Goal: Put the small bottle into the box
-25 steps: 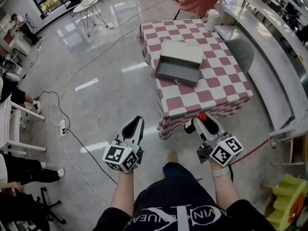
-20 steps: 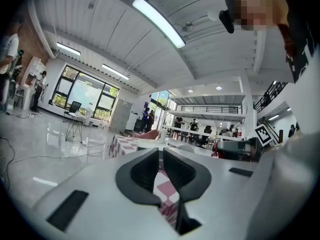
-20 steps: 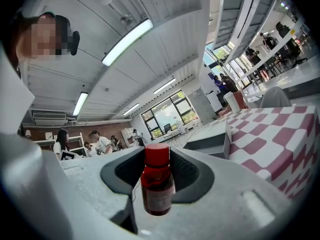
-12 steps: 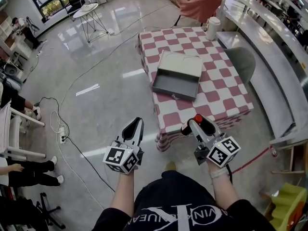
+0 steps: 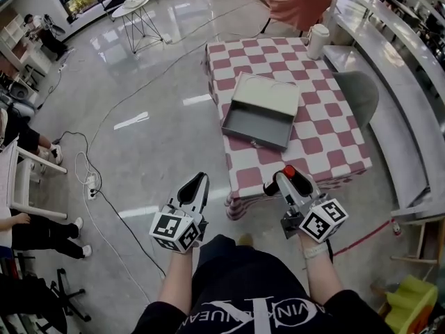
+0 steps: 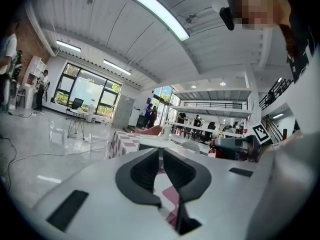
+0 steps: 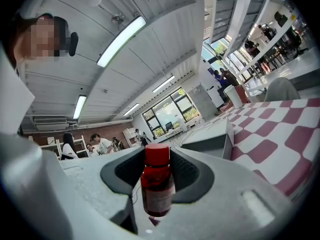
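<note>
A small red bottle [image 5: 289,171] with a red cap is held upright between the jaws of my right gripper [image 5: 286,177], just short of the near edge of the table. In the right gripper view the bottle [image 7: 157,186] fills the gap of that gripper [image 7: 157,160]. The open grey box [image 5: 262,114] lies on the red-and-white checkered table [image 5: 327,141], well ahead of both grippers, and also shows as the box [image 7: 210,141] in the right gripper view. My left gripper [image 5: 199,181] hovers over the floor left of the table, its jaws [image 6: 161,156] pressed together and empty.
A white jug [image 5: 318,40] stands at the table's far right corner. A grey chair [image 5: 359,94] and a long bench [image 5: 396,96] flank the right side. Cables [image 5: 90,181] trail over the shiny floor at left, near seated people [image 5: 21,141]. A small round table [image 5: 132,9] stands far back.
Both grippers keep their pose, the right one still holding the bottle. The table and box have shifted slightly in the head view as the head moved.
</note>
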The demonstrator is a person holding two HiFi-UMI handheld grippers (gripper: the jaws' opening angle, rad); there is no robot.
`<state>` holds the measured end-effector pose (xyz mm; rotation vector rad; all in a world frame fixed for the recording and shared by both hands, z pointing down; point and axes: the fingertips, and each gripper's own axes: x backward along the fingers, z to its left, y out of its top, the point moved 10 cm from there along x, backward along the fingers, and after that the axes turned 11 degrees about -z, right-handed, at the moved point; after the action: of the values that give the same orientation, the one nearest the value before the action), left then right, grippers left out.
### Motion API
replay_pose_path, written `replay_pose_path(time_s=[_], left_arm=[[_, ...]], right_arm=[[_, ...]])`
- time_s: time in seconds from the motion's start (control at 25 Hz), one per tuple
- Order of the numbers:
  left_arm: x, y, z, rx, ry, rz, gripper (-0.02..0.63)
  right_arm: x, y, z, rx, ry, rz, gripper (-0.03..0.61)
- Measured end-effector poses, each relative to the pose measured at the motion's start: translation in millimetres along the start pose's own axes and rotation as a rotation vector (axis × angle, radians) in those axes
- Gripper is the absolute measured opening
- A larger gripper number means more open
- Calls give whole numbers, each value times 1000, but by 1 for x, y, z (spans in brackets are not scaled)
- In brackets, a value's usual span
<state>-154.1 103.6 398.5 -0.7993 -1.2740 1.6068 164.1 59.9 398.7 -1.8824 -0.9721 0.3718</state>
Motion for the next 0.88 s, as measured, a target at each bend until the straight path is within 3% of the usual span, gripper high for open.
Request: replay_pose_path(time_s=[0.32,0.88], left_arm=[[-7,-3,4,5,15,35,31],[-90,-11,31,51,-82,60,31]], right_arm=[[-13,4,-12,-6,5,14,153],[-60,16,-44,-2,-53,23,153]])
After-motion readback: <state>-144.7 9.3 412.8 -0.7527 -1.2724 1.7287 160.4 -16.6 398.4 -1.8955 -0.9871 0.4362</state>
